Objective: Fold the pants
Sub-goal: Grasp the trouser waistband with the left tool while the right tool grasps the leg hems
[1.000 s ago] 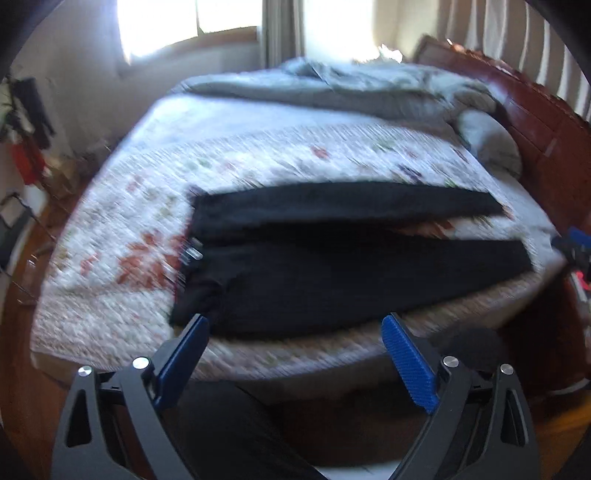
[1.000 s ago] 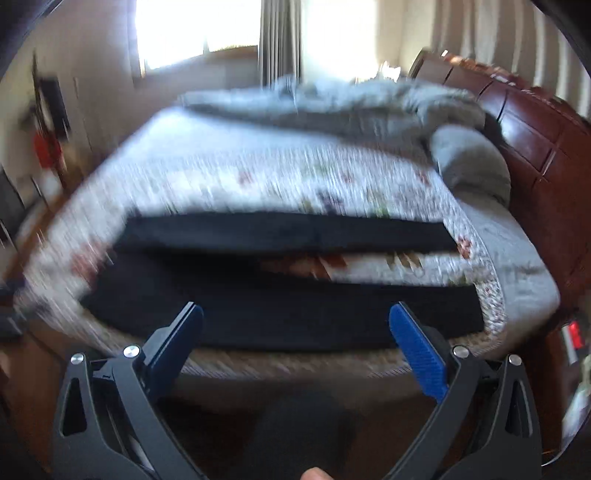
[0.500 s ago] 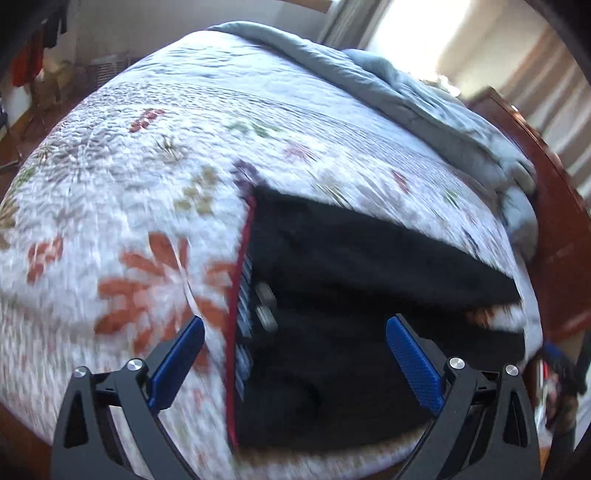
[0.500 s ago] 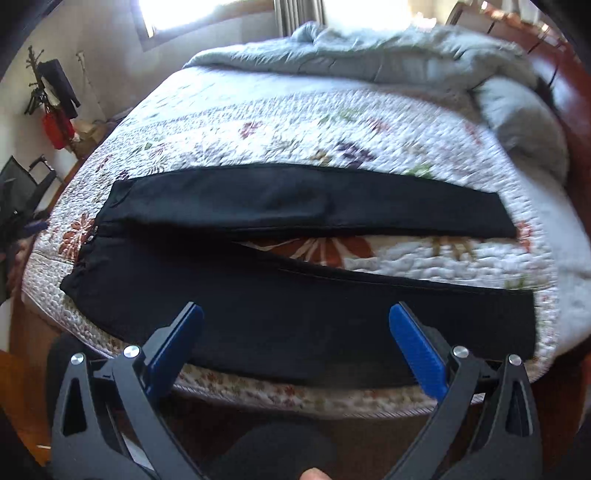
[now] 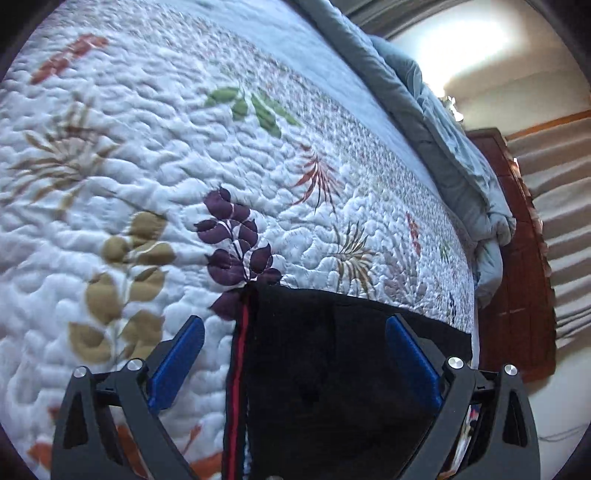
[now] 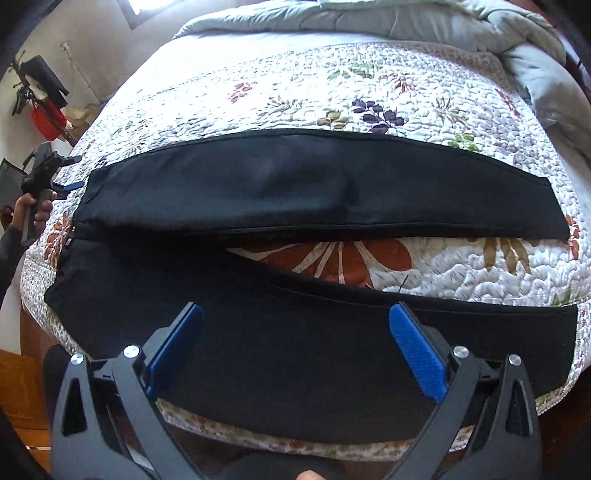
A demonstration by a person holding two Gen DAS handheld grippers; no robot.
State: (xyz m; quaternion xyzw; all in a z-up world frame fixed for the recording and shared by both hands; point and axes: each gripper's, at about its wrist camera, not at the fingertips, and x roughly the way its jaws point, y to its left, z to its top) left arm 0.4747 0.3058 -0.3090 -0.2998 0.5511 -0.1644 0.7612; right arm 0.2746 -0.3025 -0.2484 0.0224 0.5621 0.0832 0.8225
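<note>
Black pants (image 6: 295,332) lie flat on the floral quilt (image 6: 295,81), waist at the left, both legs running right with a gap between them. My right gripper (image 6: 295,336) is open, hovering over the near leg by the bed's front edge. My left gripper (image 5: 293,350) is open and low over the far corner of the waistband (image 5: 240,369), which shows a red stripe; the corner sits between its fingers. The left gripper also shows in the right wrist view (image 6: 61,186), at the far waist corner, held by a hand.
A crumpled grey duvet (image 6: 406,18) lies along the far side of the bed. A wooden headboard (image 5: 517,258) stands at the right. A red item (image 6: 46,120) and dark gear sit on the floor to the left.
My left gripper has moved forward and down to the far waist corner. My right gripper has moved closer over the near leg. Both stayed open.
</note>
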